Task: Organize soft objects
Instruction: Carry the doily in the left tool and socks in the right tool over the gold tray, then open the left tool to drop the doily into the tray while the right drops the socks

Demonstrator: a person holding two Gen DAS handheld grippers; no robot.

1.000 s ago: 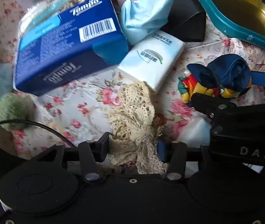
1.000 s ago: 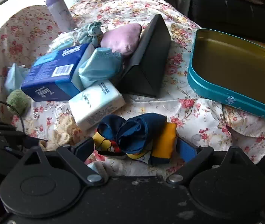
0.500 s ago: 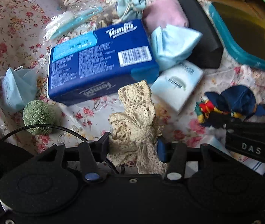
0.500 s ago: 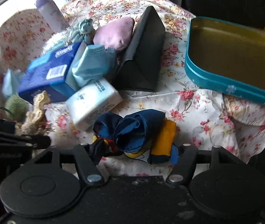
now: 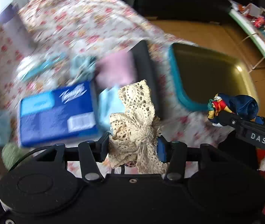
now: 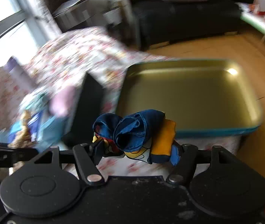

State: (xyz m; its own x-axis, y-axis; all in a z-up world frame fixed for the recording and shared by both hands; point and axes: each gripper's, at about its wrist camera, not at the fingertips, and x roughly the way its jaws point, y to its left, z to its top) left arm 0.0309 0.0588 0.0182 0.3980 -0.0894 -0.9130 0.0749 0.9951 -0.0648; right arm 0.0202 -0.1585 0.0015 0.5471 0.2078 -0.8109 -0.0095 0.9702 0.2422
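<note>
My left gripper (image 5: 133, 146) is shut on a cream lace cloth (image 5: 136, 115), held clear above the floral tablecloth. My right gripper (image 6: 138, 153) is shut on a bunched navy, yellow and red scarf (image 6: 132, 130), lifted just in front of the teal tin's near rim. The same scarf (image 5: 238, 106) and right gripper show at the right of the left wrist view. The teal tin with a gold inside (image 6: 188, 93) lies open with nothing in it; its teal wall (image 5: 177, 85) shows right of the lace.
On the floral tablecloth (image 5: 80, 22) lie a blue tissue pack (image 5: 56, 115), a light blue face mask (image 5: 108, 106), a pink pouch (image 5: 115, 67), a black triangular case (image 6: 89, 100), a green ball (image 5: 11, 153) and a purple bottle (image 5: 7, 18). Wooden floor (image 6: 207, 48) lies beyond the tin.
The right gripper closed on the scarf and lifted it toward the tin. The left gripper rose with the lace cloth and tilted up, so more of the room shows.
</note>
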